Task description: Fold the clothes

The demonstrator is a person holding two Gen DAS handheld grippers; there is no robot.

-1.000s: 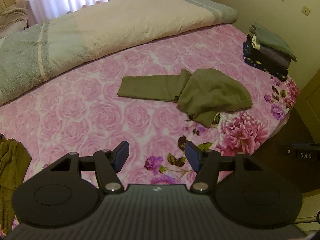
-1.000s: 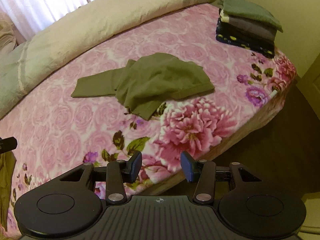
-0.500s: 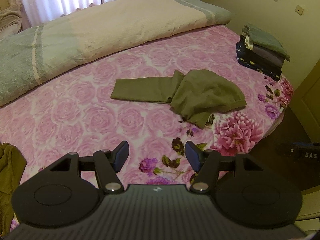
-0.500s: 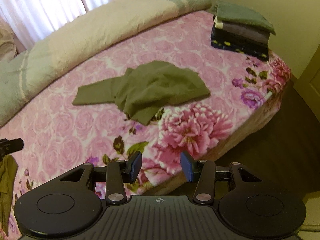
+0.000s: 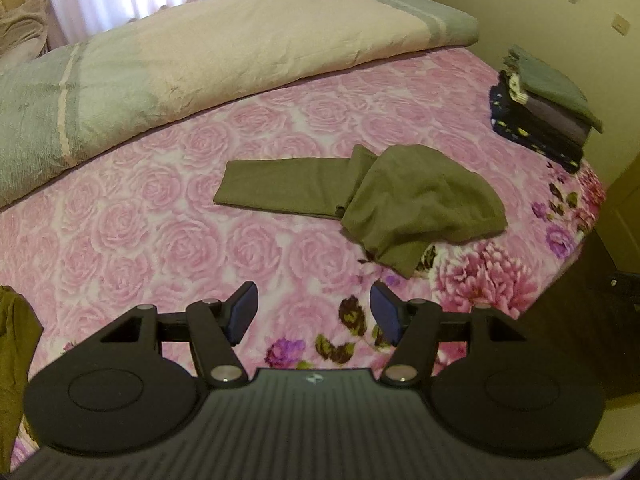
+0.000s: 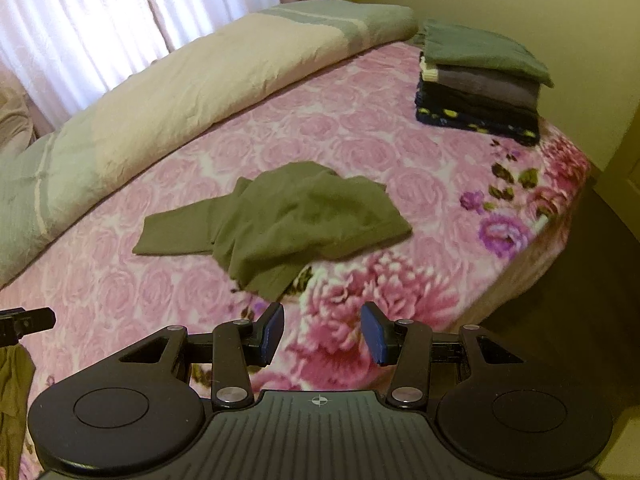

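Ahead of both grippers, well apart from either: olive-green garment (image 5: 384, 204), crumpled on pink rose-print bedspread (image 5: 160, 240), one flat part stretched toward rolled duvet (image 5: 200, 52). Left gripper (image 5: 314, 314) spread wide, pinching nothing, above bedspread's near edge. Right gripper (image 6: 322, 332) likewise spread and empty. Beyond garment, at bedspread's far corner: stack of folded clothes (image 6: 480, 84). Beside bedspread's near left edge: another olive cloth (image 5: 16, 344), hanging.

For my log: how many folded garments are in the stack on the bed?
4 that I can tell: green on top, a cream edge, grey, dark spotted at the bottom. More may be hidden.
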